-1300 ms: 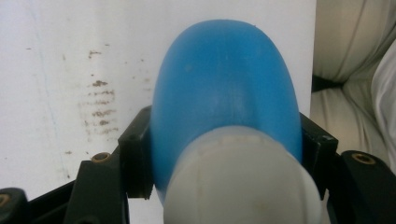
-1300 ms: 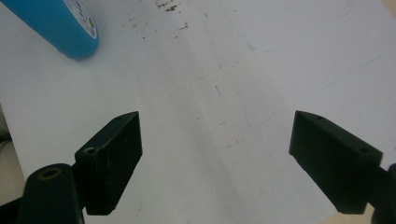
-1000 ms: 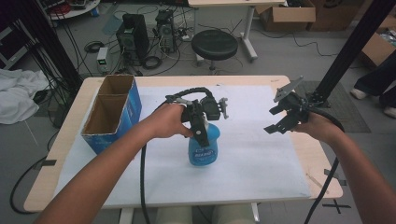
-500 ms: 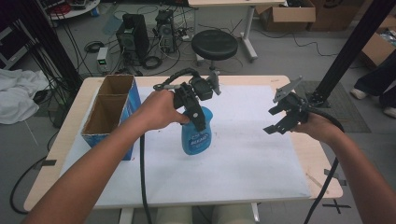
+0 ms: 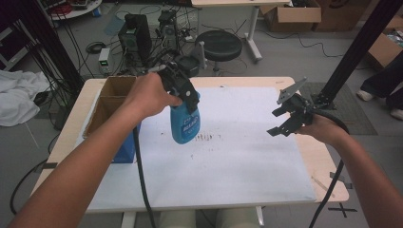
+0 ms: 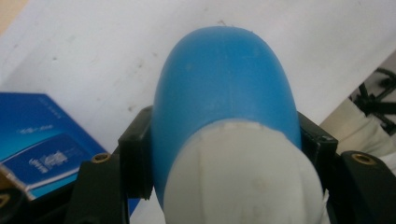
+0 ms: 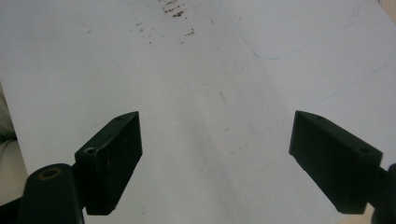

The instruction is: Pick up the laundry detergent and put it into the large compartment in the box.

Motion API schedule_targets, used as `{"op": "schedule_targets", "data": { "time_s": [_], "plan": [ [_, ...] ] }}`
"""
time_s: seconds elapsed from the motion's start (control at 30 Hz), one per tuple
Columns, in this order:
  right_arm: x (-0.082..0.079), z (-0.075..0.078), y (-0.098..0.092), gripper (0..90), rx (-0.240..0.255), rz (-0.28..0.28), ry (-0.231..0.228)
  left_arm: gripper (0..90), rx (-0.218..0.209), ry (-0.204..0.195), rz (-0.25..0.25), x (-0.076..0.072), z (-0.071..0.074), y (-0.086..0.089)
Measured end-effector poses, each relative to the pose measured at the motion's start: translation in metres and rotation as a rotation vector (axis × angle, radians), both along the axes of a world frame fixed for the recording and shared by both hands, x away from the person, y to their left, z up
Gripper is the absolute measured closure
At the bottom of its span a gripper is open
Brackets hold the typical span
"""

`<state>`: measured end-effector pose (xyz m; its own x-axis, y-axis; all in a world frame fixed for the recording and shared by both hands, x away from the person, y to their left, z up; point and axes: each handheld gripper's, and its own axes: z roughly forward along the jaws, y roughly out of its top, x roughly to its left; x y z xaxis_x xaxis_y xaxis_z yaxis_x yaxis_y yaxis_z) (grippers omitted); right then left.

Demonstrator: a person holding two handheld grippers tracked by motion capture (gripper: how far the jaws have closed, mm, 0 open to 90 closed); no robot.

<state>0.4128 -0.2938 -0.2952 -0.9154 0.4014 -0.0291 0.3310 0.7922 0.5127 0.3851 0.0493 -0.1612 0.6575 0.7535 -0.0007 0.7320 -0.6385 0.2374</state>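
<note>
The left gripper [image 5: 183,97], clamped on the blue spray bottle [image 5: 185,124], has carried it leftward toward the cardboard box [image 5: 110,102] at the tabletop's left edge, probably to drop it in; the right gripper [image 5: 285,116] waits, jaws spread.

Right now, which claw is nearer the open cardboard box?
Left. The left claw holds the blue bottle just right of the cardboard box; the right claw hangs open across the table.

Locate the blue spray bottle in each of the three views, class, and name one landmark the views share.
High view: blue spray bottle left of centre, gripped and lifted by the left hand-held gripper.
Left gripper view: fills the centre, between the jaws.
Right gripper view: not in it.
Shared landmark: white table sheet.
</note>
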Motion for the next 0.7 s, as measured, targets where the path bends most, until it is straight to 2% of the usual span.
{"op": "schedule_targets", "data": {
  "time_s": [0.23,0.53,0.7],
  "plan": [
    [0.001,-0.001,0.002,16.9,0.000,0.009,0.004,37.9,-0.022,-0.017,0.146,0.009,0.017,0.023],
    [0.001,-0.002,0.004,16.9,-0.004,0.018,0.009,38.0,-0.037,-0.013,0.289,0.018,0.034,0.049],
    [0.002,-0.002,0.004,16.9,-0.009,0.021,0.008,38.0,-0.058,-0.029,0.364,0.021,0.045,0.065]
  ]
}}
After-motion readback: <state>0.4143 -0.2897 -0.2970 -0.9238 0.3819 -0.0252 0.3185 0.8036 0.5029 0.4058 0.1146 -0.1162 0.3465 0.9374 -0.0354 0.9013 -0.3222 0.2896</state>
